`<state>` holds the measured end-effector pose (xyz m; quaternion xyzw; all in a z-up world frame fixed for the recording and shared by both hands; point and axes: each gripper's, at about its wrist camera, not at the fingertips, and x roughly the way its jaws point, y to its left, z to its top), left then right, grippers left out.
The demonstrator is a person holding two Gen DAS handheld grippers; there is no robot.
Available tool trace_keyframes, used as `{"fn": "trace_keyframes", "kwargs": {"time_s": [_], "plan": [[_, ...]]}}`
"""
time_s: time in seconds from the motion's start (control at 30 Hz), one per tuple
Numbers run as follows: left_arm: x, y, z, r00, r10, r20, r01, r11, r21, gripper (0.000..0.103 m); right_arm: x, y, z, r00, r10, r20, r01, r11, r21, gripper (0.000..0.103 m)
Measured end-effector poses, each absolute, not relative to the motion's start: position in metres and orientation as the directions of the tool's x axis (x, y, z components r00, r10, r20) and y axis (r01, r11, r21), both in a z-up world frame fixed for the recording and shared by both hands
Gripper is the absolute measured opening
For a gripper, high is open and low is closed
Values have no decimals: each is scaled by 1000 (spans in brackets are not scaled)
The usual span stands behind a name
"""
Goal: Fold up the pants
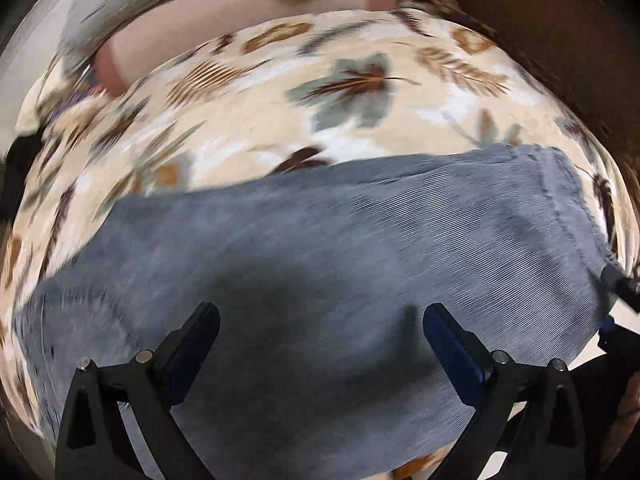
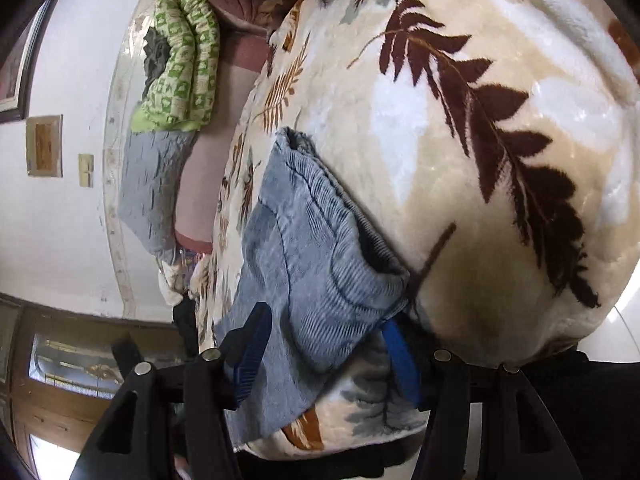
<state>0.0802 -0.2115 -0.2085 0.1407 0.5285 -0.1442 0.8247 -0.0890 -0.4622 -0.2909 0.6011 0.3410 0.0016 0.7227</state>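
The pants (image 1: 320, 256), grey-blue corduroy, lie spread on a leaf-print blanket (image 1: 248, 96) that covers a bed. In the left wrist view they fill the lower half of the picture, with a stitched hem or edge running down the right side; the picture is blurred by motion. In the right wrist view the pants (image 2: 304, 264) show as a layered bundle near the blanket's edge, their ribbed cloth doubled over itself, one end reaching up toward the middle of the blanket (image 2: 500, 128).

The left tongs (image 1: 320, 320) hang over the pants with the jaws spread wide and nothing between them; the cloth shows plainly in the gap. The right tongs (image 2: 328, 348) sit at the near end of the bundle, one blue pad on each side of the cloth. The jaws stand fairly far apart, and I cannot tell whether they pinch the fabric or only straddle it. In the left wrist view the tip of the right tongs (image 1: 618, 286) touches the pants' right edge.

Beyond the blanket, by a white wall, lie a green-patterned roll (image 2: 184, 60) and a grey pillow (image 2: 148, 184).
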Motion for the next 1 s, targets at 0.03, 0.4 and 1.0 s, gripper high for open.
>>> {"fn": "trace_keyframes", "kwargs": {"time_s": [0.03, 0.4, 1.0], "plan": [[80, -197, -209, 400, -79, -913, 359, 930, 77, 102, -90, -464, -291, 776, 407, -482, 402, 271, 875, 63], [82, -118, -231, 353, -15, -935, 221, 973, 68, 102, -79, -445, -250, 807, 266, -527, 376, 456, 806, 21], [81, -23, -187, 432, -73, -899, 59, 997, -53, 102, -2, -203, -172, 562, 316, -765, -57, 937, 345, 21]]}}
